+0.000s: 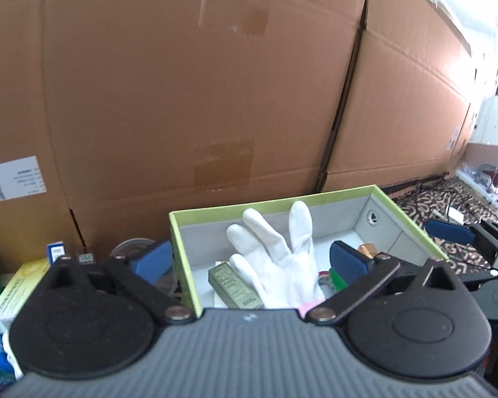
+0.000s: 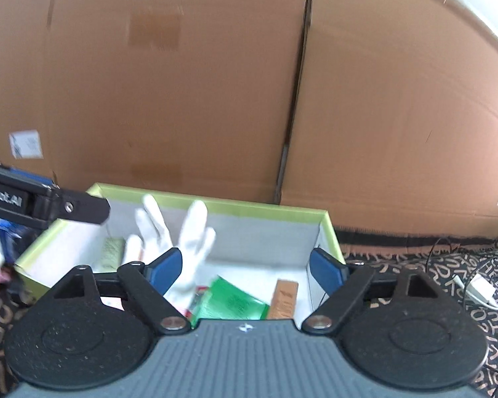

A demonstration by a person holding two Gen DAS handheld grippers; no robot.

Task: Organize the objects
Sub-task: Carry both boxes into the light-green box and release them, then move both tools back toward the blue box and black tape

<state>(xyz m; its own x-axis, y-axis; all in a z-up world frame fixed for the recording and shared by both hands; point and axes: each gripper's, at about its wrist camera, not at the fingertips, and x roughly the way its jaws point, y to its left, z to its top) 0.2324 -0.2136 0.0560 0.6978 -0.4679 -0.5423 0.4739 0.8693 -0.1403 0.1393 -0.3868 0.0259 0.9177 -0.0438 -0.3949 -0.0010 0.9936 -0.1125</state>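
A lime-green box with a grey inside stands against cardboard cartons. Inside it a white glove lies with fingers pointing up, beside a gold-green bar-shaped pack. My left gripper is open and empty, straddling the box's left wall. In the right wrist view the same box holds the glove, a green packet and a brown wooden block. My right gripper is open and empty above the box's near edge. The left gripper's finger reaches over the box's left corner.
Large cardboard cartons form a wall behind. Left of the box are a yellow-white carton, small boxes and a clear round container. A patterned black-and-tan cloth with a white charger lies on the right.
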